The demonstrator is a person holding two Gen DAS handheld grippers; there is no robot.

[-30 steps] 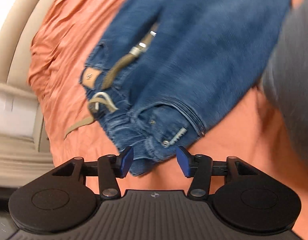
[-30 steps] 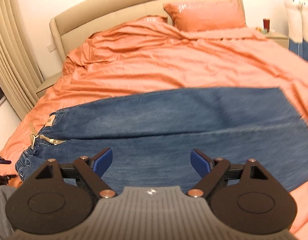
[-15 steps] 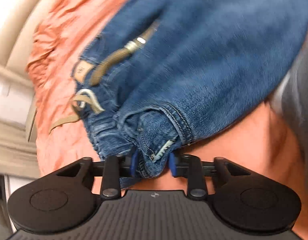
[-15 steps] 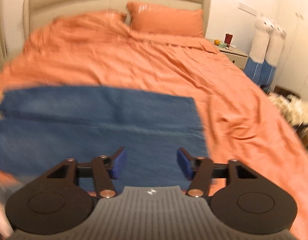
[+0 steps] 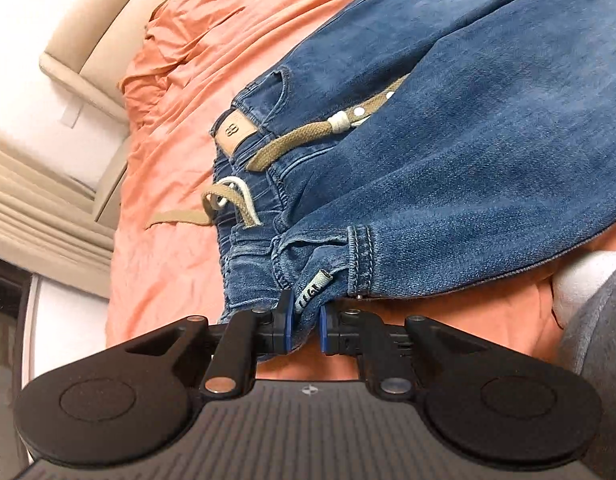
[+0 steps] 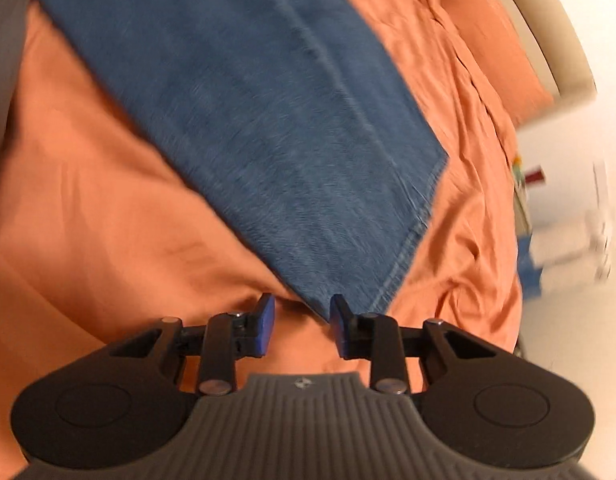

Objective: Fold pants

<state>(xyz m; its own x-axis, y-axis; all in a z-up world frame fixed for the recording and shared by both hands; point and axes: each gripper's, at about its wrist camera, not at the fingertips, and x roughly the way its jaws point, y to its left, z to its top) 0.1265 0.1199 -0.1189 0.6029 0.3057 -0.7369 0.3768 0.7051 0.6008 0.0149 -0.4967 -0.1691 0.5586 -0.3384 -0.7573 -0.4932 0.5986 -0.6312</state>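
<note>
Blue denim pants [image 5: 448,152] lie on an orange bedsheet [image 5: 179,80]. In the left wrist view the waistband shows, with a tan drawstring [image 5: 291,144] and a leather patch [image 5: 235,134]. My left gripper [image 5: 305,326] is shut on the near waistband corner. In the right wrist view the leg end of the pants [image 6: 267,120] lies flat, its hem corner pointing at me. My right gripper [image 6: 301,324] is open, with the hem corner just at the gap between the jaws.
A beige headboard [image 5: 87,32] and curtains [image 5: 35,208] stand to the left. An orange pillow [image 6: 504,56] lies at the bed's far end. A nightstand [image 6: 524,184] stands to the right. A grey sleeve [image 5: 596,344] shows at the right edge.
My left gripper closed on the waistband corner. My right gripper swung from the middle of the pants to the leg hem corner and narrowed its opening.
</note>
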